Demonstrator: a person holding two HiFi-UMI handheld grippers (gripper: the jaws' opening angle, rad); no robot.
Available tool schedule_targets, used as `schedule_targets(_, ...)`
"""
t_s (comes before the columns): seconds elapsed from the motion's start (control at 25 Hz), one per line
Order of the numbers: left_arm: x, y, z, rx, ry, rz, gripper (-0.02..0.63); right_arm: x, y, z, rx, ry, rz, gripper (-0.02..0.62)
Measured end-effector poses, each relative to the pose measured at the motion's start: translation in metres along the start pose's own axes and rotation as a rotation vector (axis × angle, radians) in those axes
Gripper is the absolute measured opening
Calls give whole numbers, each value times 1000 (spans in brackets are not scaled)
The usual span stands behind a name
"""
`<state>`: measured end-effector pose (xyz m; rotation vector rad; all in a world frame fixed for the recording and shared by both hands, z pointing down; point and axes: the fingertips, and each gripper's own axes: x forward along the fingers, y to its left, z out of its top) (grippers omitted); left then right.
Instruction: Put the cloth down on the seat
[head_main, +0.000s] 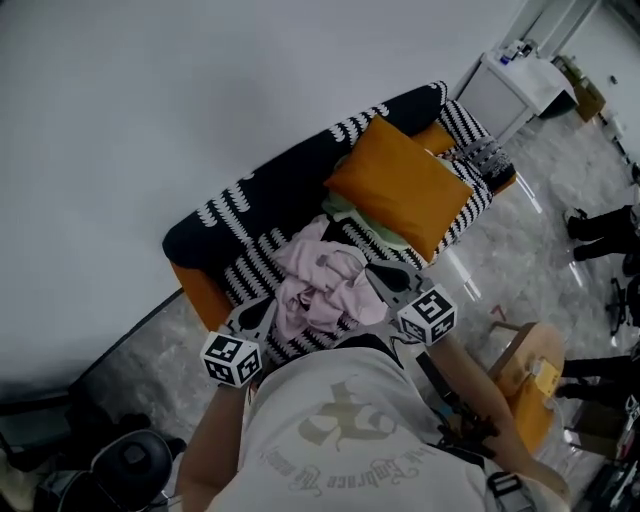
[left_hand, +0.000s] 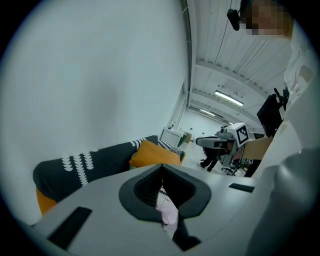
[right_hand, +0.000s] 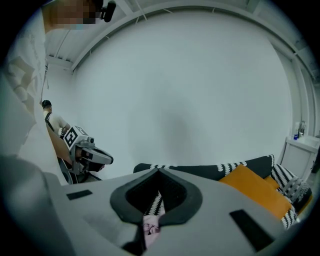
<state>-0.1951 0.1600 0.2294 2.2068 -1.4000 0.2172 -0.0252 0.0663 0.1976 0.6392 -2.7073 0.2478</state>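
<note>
A crumpled pink cloth (head_main: 322, 290) hangs bunched between my two grippers, just above the black-and-white patterned seat (head_main: 262, 262) of the sofa. My left gripper (head_main: 262, 312) holds its left side and my right gripper (head_main: 378, 274) holds its right side. A pink fold of the cloth (left_hand: 167, 210) is pinched in the shut left gripper (left_hand: 162, 187) in the left gripper view. The right gripper view has the right gripper (right_hand: 157, 200) shut on a pink bit of the cloth (right_hand: 151, 226), with striped seat fabric behind it. Whether the cloth touches the seat is hidden.
An orange cushion (head_main: 405, 185) leans on the sofa's right half, with a pale green cloth (head_main: 368, 228) under it. A white cabinet (head_main: 515, 85) stands past the sofa's far end. A wooden stool (head_main: 530, 385) is at my right, and an office chair (head_main: 130, 465) at lower left.
</note>
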Motion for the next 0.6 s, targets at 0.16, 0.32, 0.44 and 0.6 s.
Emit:
schedule_targets(0.16, 4, 5, -1, -10, 3, -18, 11, 6, 2, -4, 5, 20, -9, 15)
schedule_targets(0.32, 9, -5, -3, -12, 2, -21, 11, -5, -3, -9, 5, 22, -18, 15)
schedule_targets(0.44, 8, -10, -1, -9, 0, -23, 11, -12, -4, -8, 1, 23, -25, 15)
schedule_targets(0.6, 0, -9, 4, -9, -2, -21, 11, -14, 1, -3, -2, 27, -30, 15)
